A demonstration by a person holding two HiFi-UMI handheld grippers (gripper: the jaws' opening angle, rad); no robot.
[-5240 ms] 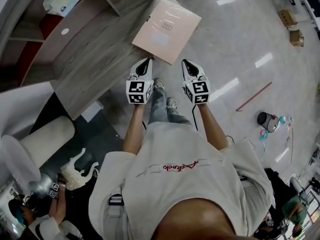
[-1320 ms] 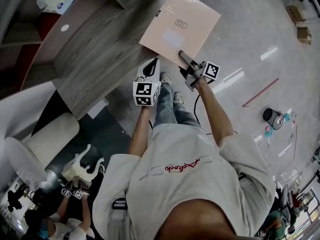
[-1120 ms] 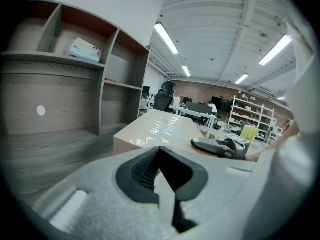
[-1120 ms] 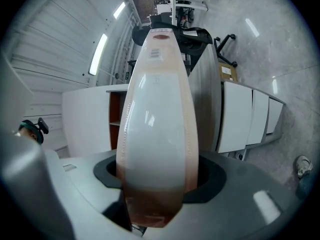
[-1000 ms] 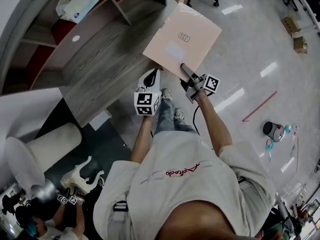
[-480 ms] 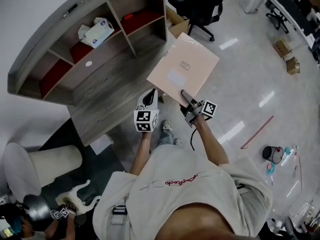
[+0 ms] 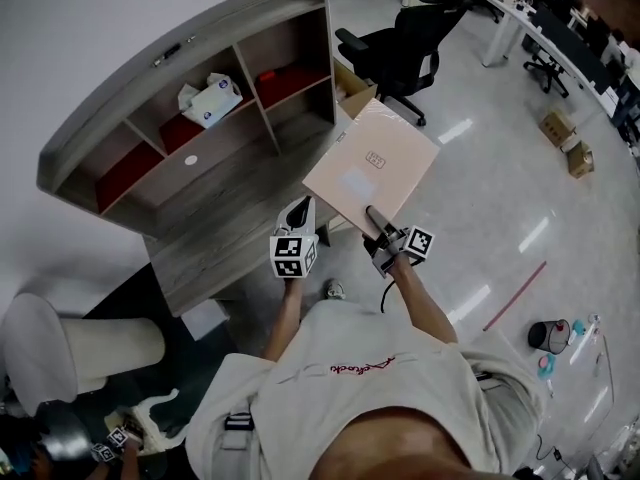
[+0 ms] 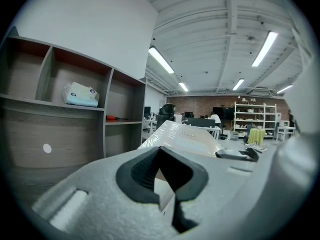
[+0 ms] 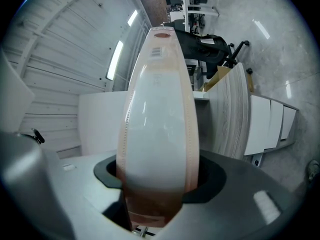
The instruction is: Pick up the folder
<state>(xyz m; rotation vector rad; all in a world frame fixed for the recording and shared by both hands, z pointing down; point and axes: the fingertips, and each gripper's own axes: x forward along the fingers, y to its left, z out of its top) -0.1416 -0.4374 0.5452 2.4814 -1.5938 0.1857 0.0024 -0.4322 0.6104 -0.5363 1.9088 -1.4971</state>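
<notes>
The pink folder [image 7: 372, 163] is up in the air, tilted over the right end of the grey desk [image 7: 220, 213]. The right gripper [image 7: 375, 216] has it by the near edge, jaws partly open and clamped on the fat edge, which fills the gap between them. The left gripper [image 7: 298, 211] hangs just beside the folder's near-left corner, jaws drawn together on nothing. A black office chair [image 7: 400, 58] stands beyond.

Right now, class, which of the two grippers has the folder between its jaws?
The right gripper: its jaws clamp the near edge of the pink folder. The left gripper has its jaws together, empty.
</notes>
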